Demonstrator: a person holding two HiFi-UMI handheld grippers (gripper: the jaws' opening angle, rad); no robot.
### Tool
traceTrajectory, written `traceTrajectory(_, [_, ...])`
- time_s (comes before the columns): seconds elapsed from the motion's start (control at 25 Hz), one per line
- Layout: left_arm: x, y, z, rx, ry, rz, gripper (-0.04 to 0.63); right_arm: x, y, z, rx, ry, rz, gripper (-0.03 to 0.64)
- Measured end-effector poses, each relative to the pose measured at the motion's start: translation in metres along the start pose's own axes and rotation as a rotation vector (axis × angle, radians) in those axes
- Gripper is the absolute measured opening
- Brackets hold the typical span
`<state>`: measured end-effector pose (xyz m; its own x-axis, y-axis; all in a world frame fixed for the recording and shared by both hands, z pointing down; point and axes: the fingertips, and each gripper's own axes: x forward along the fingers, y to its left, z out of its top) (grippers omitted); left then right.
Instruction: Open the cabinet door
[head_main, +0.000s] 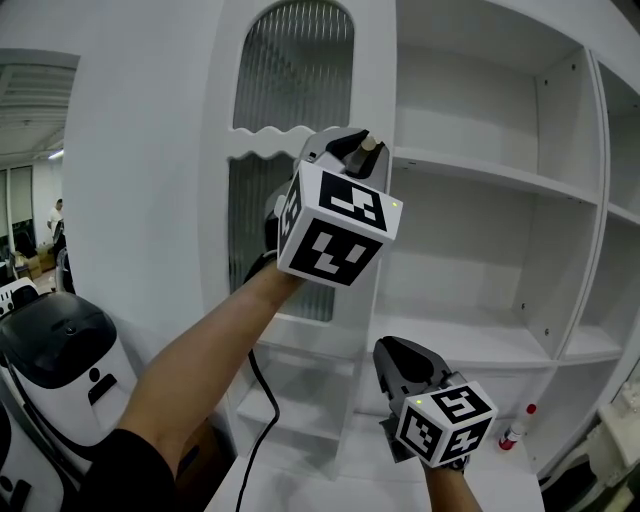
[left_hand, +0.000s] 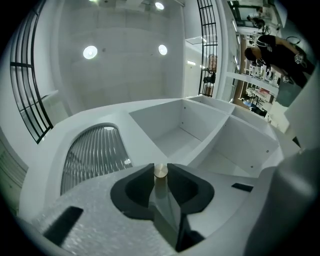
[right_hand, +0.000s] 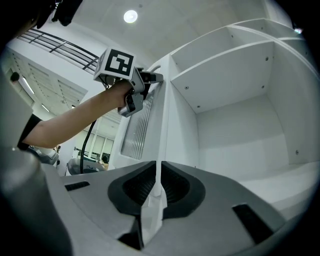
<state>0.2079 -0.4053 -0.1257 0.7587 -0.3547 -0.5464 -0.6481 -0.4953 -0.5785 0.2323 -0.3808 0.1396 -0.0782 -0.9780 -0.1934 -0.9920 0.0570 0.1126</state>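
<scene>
The white cabinet door (head_main: 215, 150) has ribbed glass panels (head_main: 300, 70) and a small round metal knob (head_main: 370, 143) near its right edge. My left gripper (head_main: 355, 147) is raised to that knob. In the left gripper view the knob (left_hand: 160, 170) sits between the dark pads (left_hand: 142, 182) of the left gripper (left_hand: 160, 176), which press on both its sides. My right gripper (head_main: 392, 352) hangs lower, by the door's edge, with its jaws together. In the right gripper view a white sliver shows at the right gripper (right_hand: 158, 182), in line with the door's edge (right_hand: 164, 100); I cannot tell if they touch.
White shelves (head_main: 480, 170) fill the open compartment to the right of the door. A small red-capped bottle (head_main: 515, 432) stands low on the right. A black cable (head_main: 262, 400) hangs under my left arm. A white and black machine (head_main: 60, 370) stands at the left. A person (left_hand: 275, 50) is far off.
</scene>
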Motion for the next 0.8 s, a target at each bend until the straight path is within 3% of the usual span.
traceTrajectory(0.16, [-0.009,0.0,0.002,0.054,-0.005,0.017,0.08,-0.001,0.007,-0.005,0.031,0.007,0.037,0.024])
traceTrajectory(0.36, [-0.015,0.001,0.007,0.031,0.004,0.005,0.078,-0.001,0.015,-0.01,0.081,0.011,0.087,0.04])
traceTrajectory(0.44, [-0.017,0.002,0.009,0.028,0.005,0.004,0.078,-0.001,0.018,-0.014,0.099,0.016,0.112,0.12])
traceTrajectory(0.48, [-0.018,0.002,0.009,0.03,0.004,0.005,0.078,-0.001,0.018,-0.015,0.102,0.018,0.117,0.129])
traceTrajectory(0.8, [-0.029,0.005,0.015,0.005,-0.004,0.005,0.08,0.003,0.024,-0.034,0.128,0.062,0.161,0.129])
